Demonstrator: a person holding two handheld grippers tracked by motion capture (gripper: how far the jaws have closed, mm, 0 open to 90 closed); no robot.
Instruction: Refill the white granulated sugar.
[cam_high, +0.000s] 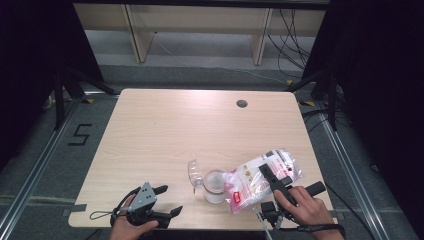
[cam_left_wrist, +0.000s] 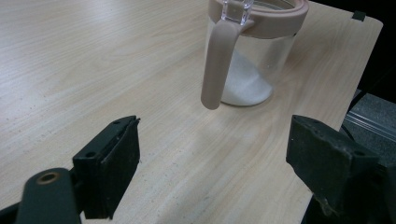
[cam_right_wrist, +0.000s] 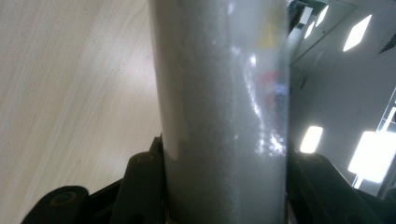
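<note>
- A plastic bag (cam_high: 262, 181) with white grains inside is held by the right gripper (cam_high: 274, 186) near the right front part of the wooden table (cam_high: 165, 135).
- In the right gripper view, the bag (cam_right_wrist: 224, 116) is seen pressed between the two black jaws, one at each side of it. The jaws are partly closed, as wide as the bag is thick.
- In the high view, the bag is seen tilted, with its lower left end just over the open mouth of a clear jar (cam_high: 215, 186). Red print is seen on this lower end, and dark print at the far right end.
- The jar stands upright on the table, near the front edge and a little right of the middle. Its clear lid (cam_high: 193, 172) is flipped open to the left.
- In the left gripper view, the jar (cam_left_wrist: 254, 56) is seen with a beige rim, a beige handle hanging down at its side, and a low heap of white grains on its bottom.
- The left gripper (cam_high: 164, 200) is held low at the left front edge of the table, well apart from the jar. A grey three-cornered plate is carried on top of it.
- In the left gripper view, the jaws of the left gripper (cam_left_wrist: 212, 163) stand wide open, and only bare table is seen between them. Nothing is held by them.
- The person's hands come in from the near edge of the high view.
- A round dark hole (cam_high: 242, 103) is seen in the far right part of the table.
</note>
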